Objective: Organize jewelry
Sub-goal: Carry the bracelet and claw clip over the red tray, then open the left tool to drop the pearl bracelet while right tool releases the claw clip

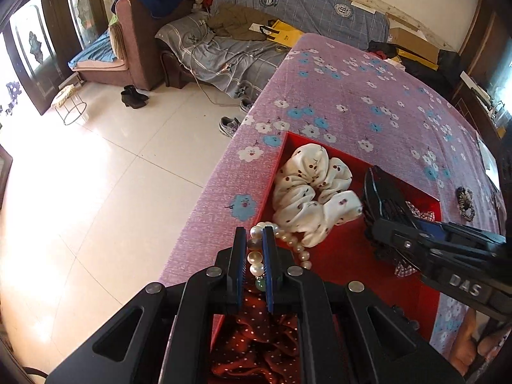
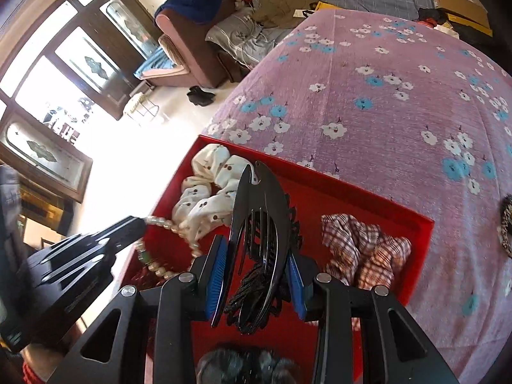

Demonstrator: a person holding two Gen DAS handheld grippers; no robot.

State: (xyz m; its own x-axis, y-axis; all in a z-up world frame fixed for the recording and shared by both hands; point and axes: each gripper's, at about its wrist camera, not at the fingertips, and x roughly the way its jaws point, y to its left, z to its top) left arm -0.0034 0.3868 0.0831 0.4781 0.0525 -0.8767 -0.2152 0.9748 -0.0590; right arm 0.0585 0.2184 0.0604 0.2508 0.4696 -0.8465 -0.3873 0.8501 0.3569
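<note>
A red tray lies on a pink flowered cloth. My left gripper is shut on a pearl bracelet over the tray's left edge; the bracelet also shows in the right wrist view. My right gripper is shut on a black claw hair clip above the tray's middle; the clip also shows in the left wrist view. In the tray lie a white cherry-print scrunchie, a plaid scrunchie and a red dotted cloth.
A dark beaded hair tie lies on the cloth right of the tray. A dark fluffy item sits at the tray's near end. The table edge drops to a tiled floor on the left; a sofa stands beyond.
</note>
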